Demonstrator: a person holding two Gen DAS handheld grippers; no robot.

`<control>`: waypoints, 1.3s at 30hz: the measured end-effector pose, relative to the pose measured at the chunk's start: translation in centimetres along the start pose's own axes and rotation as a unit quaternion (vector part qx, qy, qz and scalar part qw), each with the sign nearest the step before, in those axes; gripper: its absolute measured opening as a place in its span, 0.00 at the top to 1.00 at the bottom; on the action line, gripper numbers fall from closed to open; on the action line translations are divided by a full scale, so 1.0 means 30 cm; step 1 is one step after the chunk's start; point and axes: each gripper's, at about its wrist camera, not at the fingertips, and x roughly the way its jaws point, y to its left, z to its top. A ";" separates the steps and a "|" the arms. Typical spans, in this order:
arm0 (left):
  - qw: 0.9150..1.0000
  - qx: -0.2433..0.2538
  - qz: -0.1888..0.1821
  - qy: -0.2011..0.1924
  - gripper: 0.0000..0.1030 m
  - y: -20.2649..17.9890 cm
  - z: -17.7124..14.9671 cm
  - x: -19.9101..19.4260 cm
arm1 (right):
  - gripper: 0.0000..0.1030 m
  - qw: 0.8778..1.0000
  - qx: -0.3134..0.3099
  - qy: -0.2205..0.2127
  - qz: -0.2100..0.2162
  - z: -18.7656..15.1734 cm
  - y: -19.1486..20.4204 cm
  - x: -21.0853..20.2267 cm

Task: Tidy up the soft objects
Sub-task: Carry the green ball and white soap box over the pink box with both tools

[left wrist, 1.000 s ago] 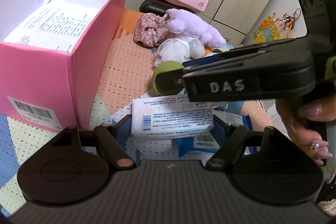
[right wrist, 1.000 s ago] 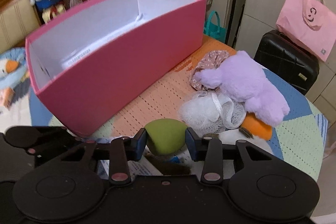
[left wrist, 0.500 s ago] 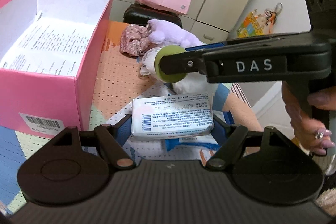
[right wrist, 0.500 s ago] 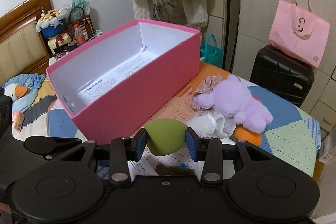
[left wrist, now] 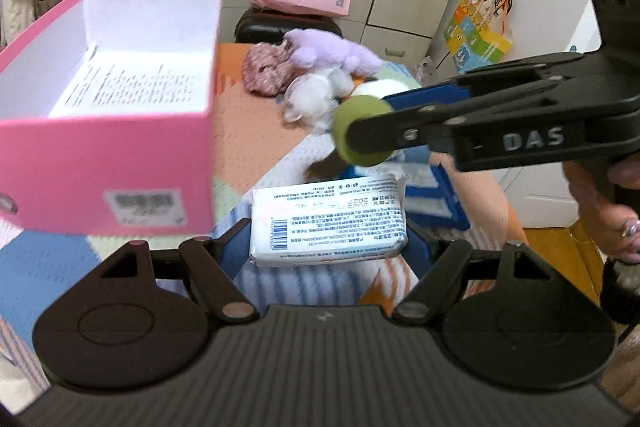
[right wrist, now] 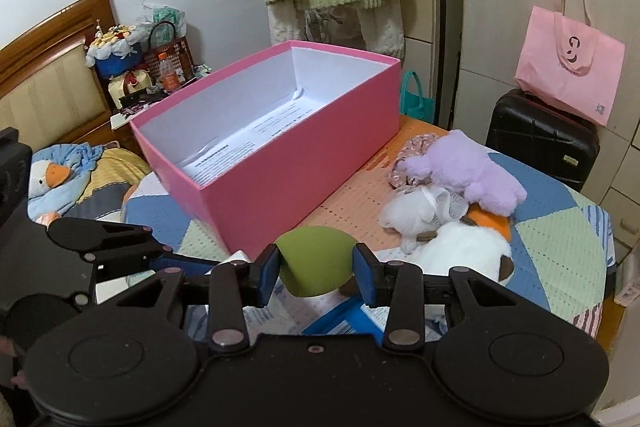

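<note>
Green and squashy, the sponge ball (right wrist: pixel 314 261) sits pinched between the closed-in fingers of the right gripper (right wrist: pixel 316 269), held in the air above the table. Pink box (right wrist: pixel 304 163) lies ahead and to the left, open top up, long axis running away leftward; the left gripper (left wrist: pixel 326 239) grips a white tissue pack (left wrist: pixel 326 223), equally near it

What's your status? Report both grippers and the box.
Right gripper shut on green sponge. Left gripper shut on tissue pack. Pink box open, printed sheet inside. Path clear.
</note>
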 end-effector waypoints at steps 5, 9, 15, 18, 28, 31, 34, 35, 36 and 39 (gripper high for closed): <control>1.000 -0.014 0.006 0.015 0.26 0.055 -0.035 -0.040 | 0.56 1.000 -0.012 0.005 0.011 -0.021 0.048 -0.011; 1.000 -0.011 -0.003 0.029 0.26 0.109 -0.047 -0.083 | 0.56 0.999 -0.014 0.011 0.035 -0.039 0.089 -0.015; 0.997 -0.013 -0.019 0.068 0.26 0.193 -0.041 -0.140 | 0.56 0.998 -0.005 0.014 0.066 -0.068 0.153 -0.010; 0.997 -0.005 -0.022 0.079 0.26 0.212 -0.026 -0.176 | 0.56 0.997 -0.010 0.016 0.078 -0.055 0.186 -0.010; 0.998 0.024 0.000 0.055 0.26 0.257 0.067 -0.311 | 0.56 0.995 -0.046 -0.010 0.087 0.064 0.281 -0.058; 0.999 0.027 0.007 0.041 0.26 0.281 0.098 -0.329 | 0.56 0.995 -0.048 -0.023 0.081 0.106 0.288 -0.057; 0.999 0.026 0.005 0.031 0.26 0.306 0.137 -0.335 | 0.56 0.995 -0.048 -0.035 0.080 0.150 0.293 -0.052; 0.999 0.024 0.003 0.028 0.26 0.316 0.152 -0.338 | 0.56 0.995 -0.049 -0.040 0.078 0.164 0.293 -0.053; 0.999 0.023 0.002 0.025 0.26 0.325 0.167 -0.339 | 0.56 0.995 -0.051 -0.047 0.075 0.179 0.289 -0.056; 0.999 0.033 0.014 0.021 0.26 0.338 0.216 -0.334 | 0.56 0.994 -0.062 -0.056 0.066 0.221 0.289 -0.055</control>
